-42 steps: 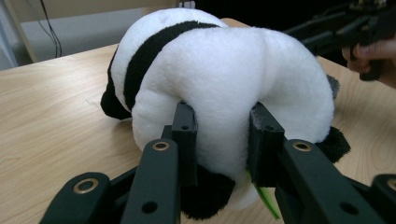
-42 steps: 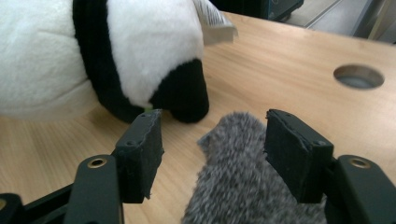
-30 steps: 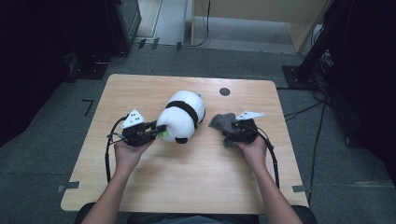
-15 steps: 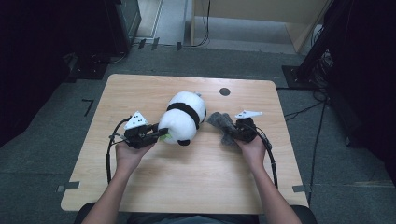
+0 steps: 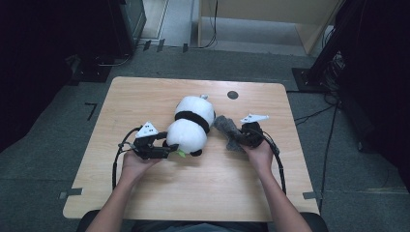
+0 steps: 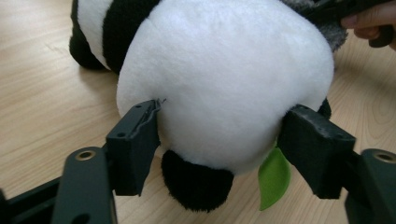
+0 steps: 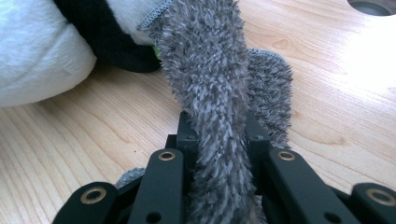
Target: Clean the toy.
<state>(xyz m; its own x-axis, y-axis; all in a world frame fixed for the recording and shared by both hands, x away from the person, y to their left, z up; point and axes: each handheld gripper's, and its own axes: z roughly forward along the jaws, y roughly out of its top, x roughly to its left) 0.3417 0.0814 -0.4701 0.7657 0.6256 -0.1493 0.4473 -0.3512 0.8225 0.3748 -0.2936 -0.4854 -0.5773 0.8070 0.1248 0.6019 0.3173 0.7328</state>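
The right gripper (image 7: pixel 219 154) fingers (image 7: pixel 187 140) clamp a grey fuzzy cloth (image 7: pixel 210 74); plush panda (image 7: pixel 42 46) lies beside it on the tabletop (image 7: pixel 93 135).

Left tongs (image 5: pixel 170 149): held in left hand (image 5: pixel 135 162), level, pointing right across high view; jaws just been opening, now spread wide either side of panda's white rump (image 6: pixel 224 88), pads at its flanks. Right tongs (image 5: pixel 238 140): held in right hand (image 5: pixel 258 153), pointing left and away; jaws clamped tight on grey fuzzy cloth (image 7: pixel 219 107). Forearms enter from bottom edge, angled slightly inward.
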